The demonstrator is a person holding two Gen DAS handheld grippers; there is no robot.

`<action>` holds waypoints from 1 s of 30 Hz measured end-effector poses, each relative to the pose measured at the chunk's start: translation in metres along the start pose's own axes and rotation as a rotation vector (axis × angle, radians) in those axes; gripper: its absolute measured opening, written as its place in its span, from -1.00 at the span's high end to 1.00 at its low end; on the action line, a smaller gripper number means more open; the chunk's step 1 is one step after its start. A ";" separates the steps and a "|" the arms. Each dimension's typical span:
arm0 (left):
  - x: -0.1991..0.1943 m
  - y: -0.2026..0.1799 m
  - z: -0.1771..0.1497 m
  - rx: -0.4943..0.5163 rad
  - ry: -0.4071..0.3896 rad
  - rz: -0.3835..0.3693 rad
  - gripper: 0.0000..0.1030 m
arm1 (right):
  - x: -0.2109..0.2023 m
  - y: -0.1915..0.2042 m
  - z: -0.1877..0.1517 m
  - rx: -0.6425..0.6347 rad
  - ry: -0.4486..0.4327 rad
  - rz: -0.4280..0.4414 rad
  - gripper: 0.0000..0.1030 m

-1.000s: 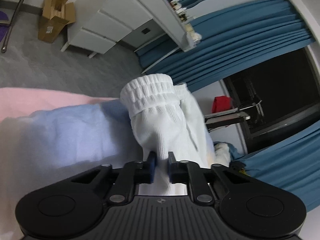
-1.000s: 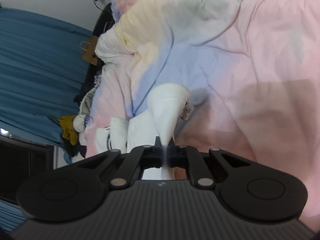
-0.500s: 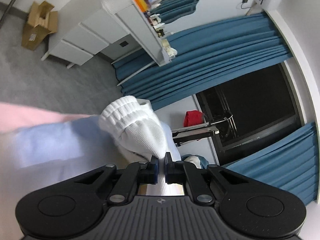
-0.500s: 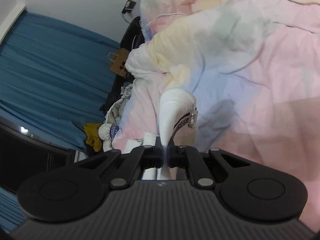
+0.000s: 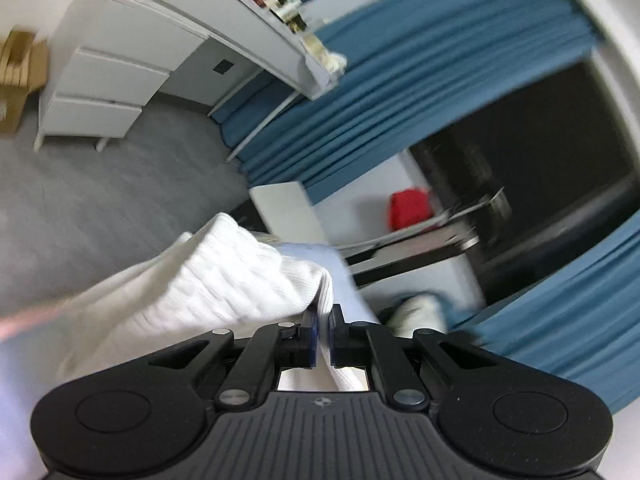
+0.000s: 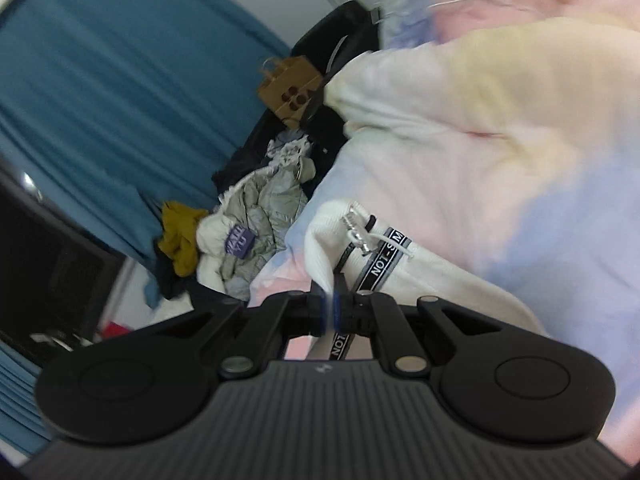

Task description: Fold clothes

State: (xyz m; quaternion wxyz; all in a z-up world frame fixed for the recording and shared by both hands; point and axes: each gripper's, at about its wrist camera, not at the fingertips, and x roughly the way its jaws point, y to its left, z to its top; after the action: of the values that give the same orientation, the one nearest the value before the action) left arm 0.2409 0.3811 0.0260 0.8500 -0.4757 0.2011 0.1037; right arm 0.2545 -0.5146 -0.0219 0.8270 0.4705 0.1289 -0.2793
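A white ribbed garment [image 5: 208, 284] hangs from my left gripper [image 5: 323, 326], which is shut on its edge; its cuff end droops to the left. In the right wrist view my right gripper [image 6: 332, 306] is shut on the white garment's waist edge [image 6: 320, 248], which carries a black and white lettered drawstring band [image 6: 384, 256] with a metal tip. The garment is lifted off the pastel bedspread [image 6: 500, 128]. Both views are motion blurred.
A white drawer unit [image 5: 100, 88] and desk stand beyond grey floor, with blue curtains [image 5: 380, 92] and a dark window. Beside the bed lie a heap of clothes [image 6: 256, 216], a yellow garment [image 6: 180, 240] and a brown paper bag [image 6: 288, 88].
Both grippers have swung with the white garment, lifting it. The left view now looks across the floor, the right view towards the bed's edge and the clothes heap. Both grips are unchanged.
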 end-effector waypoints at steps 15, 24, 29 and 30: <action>0.122 0.004 -0.012 0.200 0.071 0.106 0.61 | 0.148 0.012 -0.040 -0.276 0.129 -0.030 0.68; -0.019 0.029 -0.064 0.032 -0.121 -0.071 -0.09 | 0.054 -0.007 -0.016 -0.205 0.227 0.184 0.08; -0.057 0.068 -0.097 -0.195 -0.040 -0.044 -0.16 | -0.005 -0.060 -0.035 -0.081 0.287 0.266 -0.14; -0.059 0.074 -0.100 -0.231 -0.012 -0.040 -0.18 | -0.014 -0.070 -0.038 -0.059 0.300 0.271 -0.14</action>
State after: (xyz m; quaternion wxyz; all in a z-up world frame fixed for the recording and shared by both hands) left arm 0.1361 0.3359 -0.0513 0.7925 -0.5739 0.1731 0.1121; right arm 0.2046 -0.5058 -0.0846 0.8419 0.4956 0.1943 -0.0882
